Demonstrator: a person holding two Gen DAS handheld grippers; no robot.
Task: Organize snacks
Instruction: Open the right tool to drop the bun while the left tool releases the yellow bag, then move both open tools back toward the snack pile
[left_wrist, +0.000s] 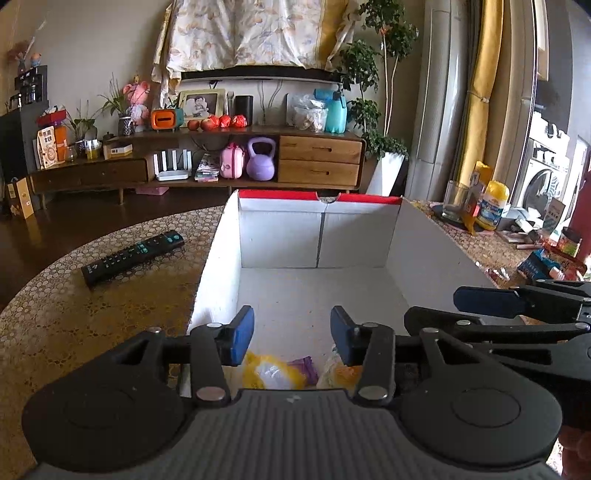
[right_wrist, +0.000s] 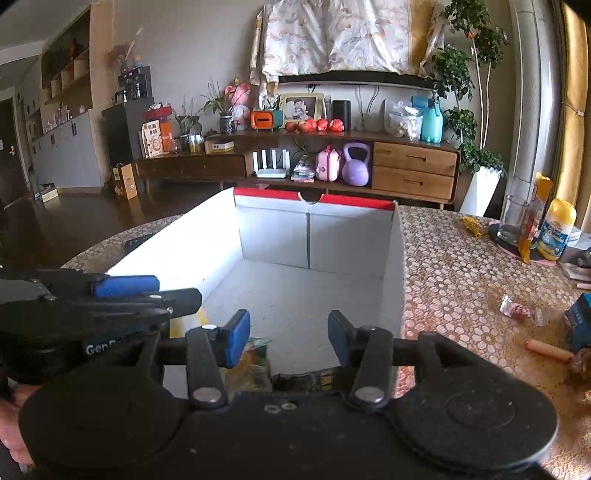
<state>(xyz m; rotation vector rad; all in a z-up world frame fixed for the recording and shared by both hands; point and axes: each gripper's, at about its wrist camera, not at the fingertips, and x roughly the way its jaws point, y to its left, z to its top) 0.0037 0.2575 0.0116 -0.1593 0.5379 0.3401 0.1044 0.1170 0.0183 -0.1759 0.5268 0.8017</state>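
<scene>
Both grippers are parked over the near end of the white cardboard box with the red far rim (left_wrist: 280, 236), which sits on the round bench with the gold pebble-pattern cloth (left_wrist: 74, 314).

Left gripper (left_wrist: 291, 334): its blue-padded fingers (left_wrist: 242, 334) are released, parted with a clear gap, and nothing is between them. Right below that gap, on the box floor at the near end, lie a yellow-and-white snack packet (left_wrist: 267, 373), a small purple packet (left_wrist: 306, 369) touching it, and a pale orange packet (left_wrist: 341, 373) just beside the right finger.

Right gripper (right_wrist: 289, 338): same deal, fingers (right_wrist: 238, 338) apart and gripping nothing. Under them there's a green-orange snack packet (right_wrist: 255, 365) and a dark wrapper (right_wrist: 306, 380) at the near box wall. Can't tell if the finger pads brush anything.

Still out on the bench to the right of the box: a small clear-wrapped red candy (right_wrist: 515, 308) and an orange sausage stick (right_wrist: 548, 350). A black remote control (left_wrist: 133, 258) lies left of the box.
</scene>
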